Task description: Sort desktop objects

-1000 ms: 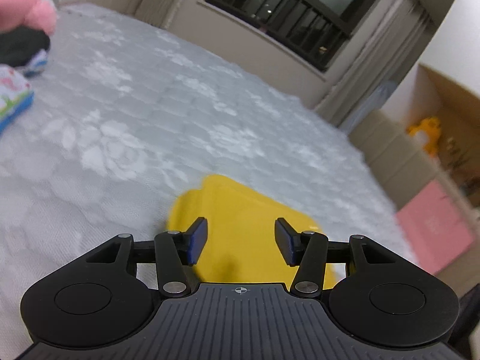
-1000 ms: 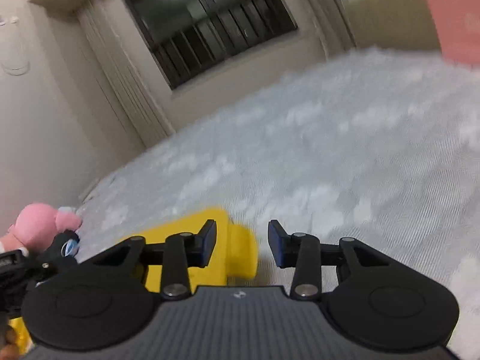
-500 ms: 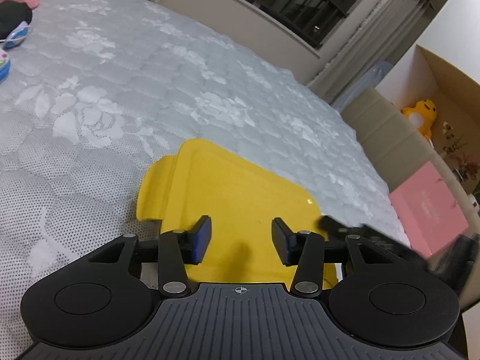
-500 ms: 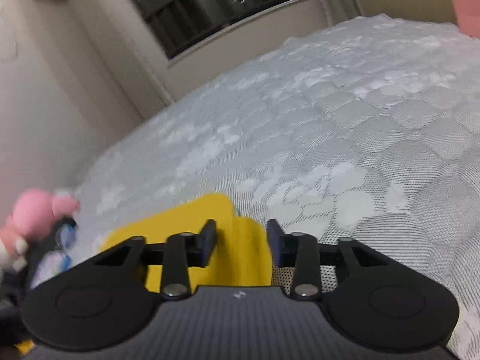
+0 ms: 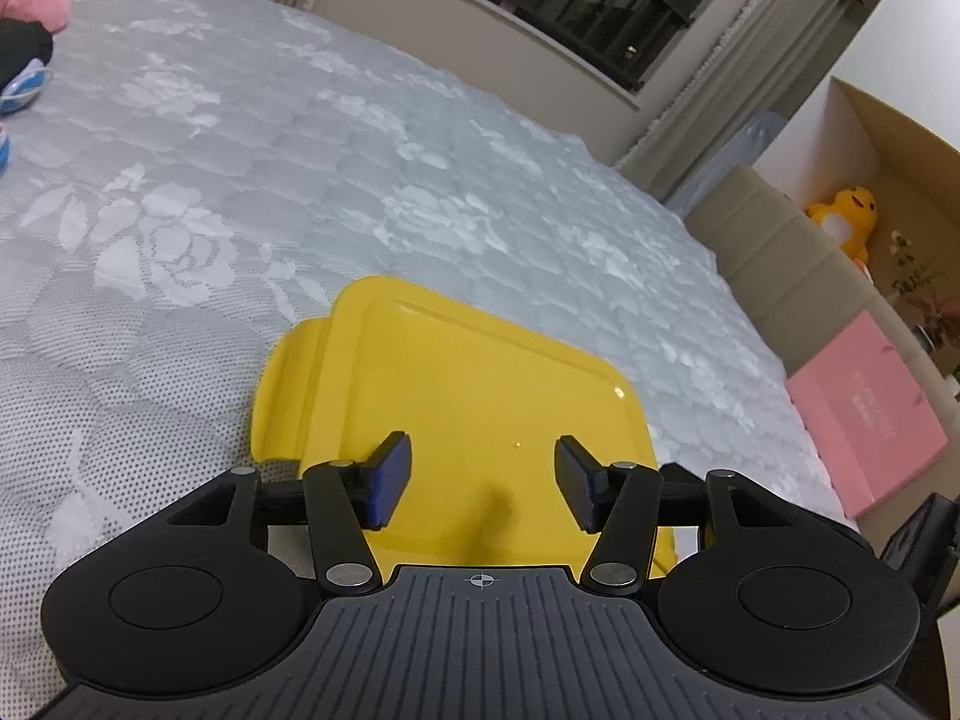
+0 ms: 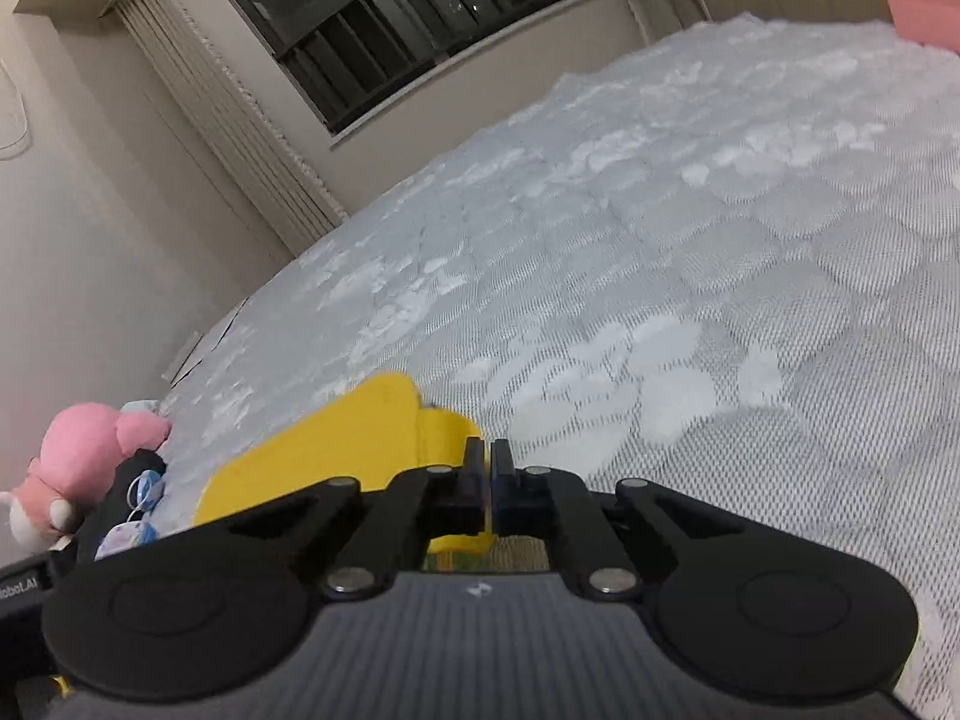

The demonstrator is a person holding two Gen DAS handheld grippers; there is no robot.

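A yellow tray (image 5: 480, 396) with a flat handle tab lies on the grey quilted bed cover (image 5: 300, 138). My left gripper (image 5: 483, 489) is open and empty, hovering over the tray's near part. In the right wrist view my right gripper (image 6: 487, 468) is shut on the handle tab at the tray's (image 6: 336, 450) right end. A pink plush toy (image 6: 84, 456) lies with a dark item (image 6: 129, 480) and small blue-white objects (image 6: 135, 525) at the left of the bed.
A pink box (image 5: 870, 414) leans beside the bed at the right, below a beige headboard (image 5: 780, 258) and a cardboard box holding a yellow duck toy (image 5: 846, 216). A barred window (image 6: 390, 18) and curtains line the far wall.
My right gripper has closed from open onto the tray's handle tab. My left gripper has moved forward over the tray and stays open.
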